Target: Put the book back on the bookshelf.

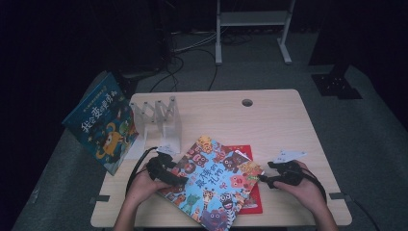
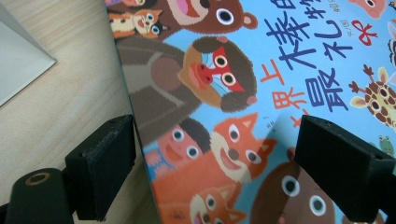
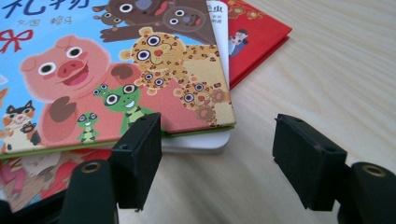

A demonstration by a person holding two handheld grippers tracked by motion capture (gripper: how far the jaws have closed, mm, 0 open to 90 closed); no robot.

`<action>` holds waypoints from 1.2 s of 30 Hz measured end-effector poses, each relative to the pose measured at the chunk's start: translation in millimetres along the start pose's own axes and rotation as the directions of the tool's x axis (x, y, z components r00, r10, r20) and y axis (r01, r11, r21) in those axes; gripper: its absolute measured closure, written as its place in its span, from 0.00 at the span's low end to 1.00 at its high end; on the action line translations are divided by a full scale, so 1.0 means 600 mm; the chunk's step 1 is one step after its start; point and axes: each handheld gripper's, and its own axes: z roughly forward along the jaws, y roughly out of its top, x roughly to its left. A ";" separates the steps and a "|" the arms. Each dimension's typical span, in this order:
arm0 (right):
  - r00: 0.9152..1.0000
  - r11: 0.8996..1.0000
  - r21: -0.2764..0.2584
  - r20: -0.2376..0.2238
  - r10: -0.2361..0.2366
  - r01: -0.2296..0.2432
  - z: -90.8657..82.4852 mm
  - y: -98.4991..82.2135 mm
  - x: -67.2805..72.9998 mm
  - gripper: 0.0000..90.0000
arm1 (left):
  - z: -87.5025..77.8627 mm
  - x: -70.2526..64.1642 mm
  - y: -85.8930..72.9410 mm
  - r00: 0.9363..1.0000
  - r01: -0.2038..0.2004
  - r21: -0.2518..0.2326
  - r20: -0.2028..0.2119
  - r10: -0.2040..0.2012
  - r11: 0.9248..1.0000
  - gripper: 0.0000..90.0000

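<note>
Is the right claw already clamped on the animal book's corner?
No. The right claw stands open, the animal book corner unpinched between its jaws.

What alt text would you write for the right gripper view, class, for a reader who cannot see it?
A colourful animal picture book lies on a pale wooden table, stacked over a white book and a red book. The right gripper comes in low at the stack's corner, jaws apart, one by the book's edge, one over bare table.
</note>
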 end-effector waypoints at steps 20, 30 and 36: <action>0.993 0.996 -0.031 -0.086 -0.085 0.083 0.003 0.007 0.051 0.35 | -0.001 0.000 -0.001 1.000 0.001 -0.001 -0.007 -0.001 1.000 0.13; 0.989 0.995 -0.036 -0.108 -0.096 0.093 0.002 0.001 0.072 0.35 | -0.001 0.005 -0.003 1.000 0.011 -0.007 0.015 -0.011 1.000 0.13; 0.990 0.995 -0.033 -0.103 -0.093 0.090 0.001 0.001 0.073 0.36 | 0.002 0.012 -0.005 0.998 0.028 -0.014 0.049 -0.028 1.000 0.13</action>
